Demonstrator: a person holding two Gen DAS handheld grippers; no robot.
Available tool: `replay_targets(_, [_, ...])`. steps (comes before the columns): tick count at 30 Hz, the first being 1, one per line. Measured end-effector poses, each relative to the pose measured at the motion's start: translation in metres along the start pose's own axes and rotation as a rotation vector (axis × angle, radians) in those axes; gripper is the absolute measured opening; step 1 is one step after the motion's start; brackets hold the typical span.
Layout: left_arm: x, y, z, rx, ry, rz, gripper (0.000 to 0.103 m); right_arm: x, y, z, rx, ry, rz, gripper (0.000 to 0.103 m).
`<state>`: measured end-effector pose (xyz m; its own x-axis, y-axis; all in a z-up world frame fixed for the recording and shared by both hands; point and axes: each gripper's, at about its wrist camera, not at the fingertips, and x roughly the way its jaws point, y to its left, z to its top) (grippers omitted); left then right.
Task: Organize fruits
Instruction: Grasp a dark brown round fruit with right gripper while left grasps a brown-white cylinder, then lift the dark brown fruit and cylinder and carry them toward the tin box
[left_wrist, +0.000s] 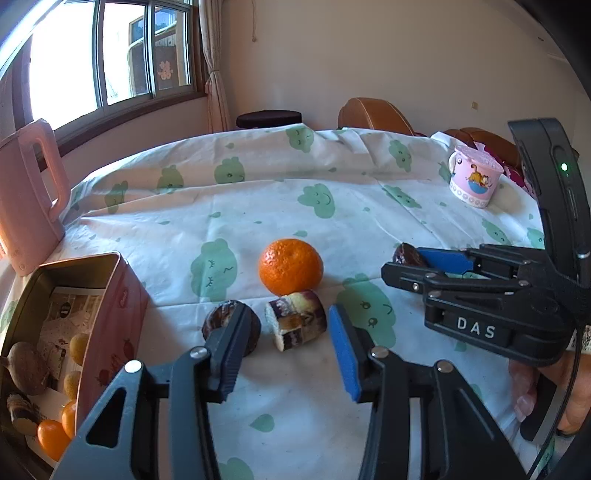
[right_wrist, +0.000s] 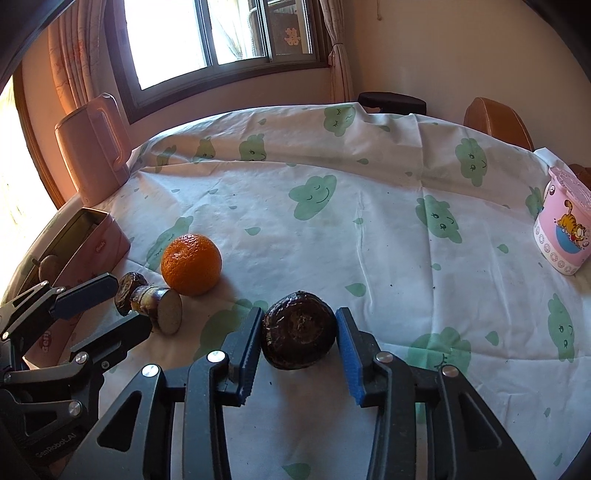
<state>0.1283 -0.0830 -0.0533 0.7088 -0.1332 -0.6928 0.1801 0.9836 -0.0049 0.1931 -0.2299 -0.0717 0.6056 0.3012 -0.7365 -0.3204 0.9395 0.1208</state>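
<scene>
Cloud-print cloth (left_wrist: 258, 206) covers the worktop, window behind. Far left: pink kettle (left_wrist: 29, 199), then pink tin (left_wrist: 107, 317) w/ small fruits inside. Left gripper (left_wrist: 286, 347) open, jaws wide apart around a cut sugarcane piece (left_wrist: 297, 325), not touching it; a dark round fruit (left_wrist: 221, 317) sits behind its left finger. Orange (left_wrist: 290, 266) just beyond the cane. Right gripper (right_wrist: 299, 339) open, straddling a 2nd dark fruit (right_wrist: 299, 336), pads v. close, contact unclear. Cartoon cup (right_wrist: 563, 236) far right.
</scene>
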Motion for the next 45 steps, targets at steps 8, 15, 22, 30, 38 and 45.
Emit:
replay_targets(8, [0.009, -0.014, 0.004, 0.039, 0.022, 0.031, 0.042, -0.001, 0.004, 0.001, -0.022, -0.009, -0.03, 0.042])
replay_targets(15, [0.01, -0.017, 0.005, 0.056, 0.018, 0.047, 0.033, -0.002, 0.006, 0.001, -0.029, -0.018, -0.025, 0.042])
replay_targets(22, [-0.001, -0.023, 0.005, 0.086, -0.039, 0.081, 0.033, -0.013, 0.005, -0.001, -0.03, -0.071, -0.02, 0.042])
replay_targets(30, [-0.01, -0.017, 0.004, 0.056, -0.088, 0.084, 0.033, -0.019, 0.008, -0.001, -0.043, -0.106, -0.018, 0.042])
replay_targets(38, [-0.016, -0.011, 0.004, 0.026, -0.117, 0.082, 0.033, -0.031, 0.011, -0.003, -0.055, -0.166, -0.014, 0.042])
replay_targets(45, [-0.022, -0.008, 0.002, 0.009, -0.148, 0.085, 0.033, -0.037, 0.012, -0.005, -0.059, -0.198, -0.007, 0.042])
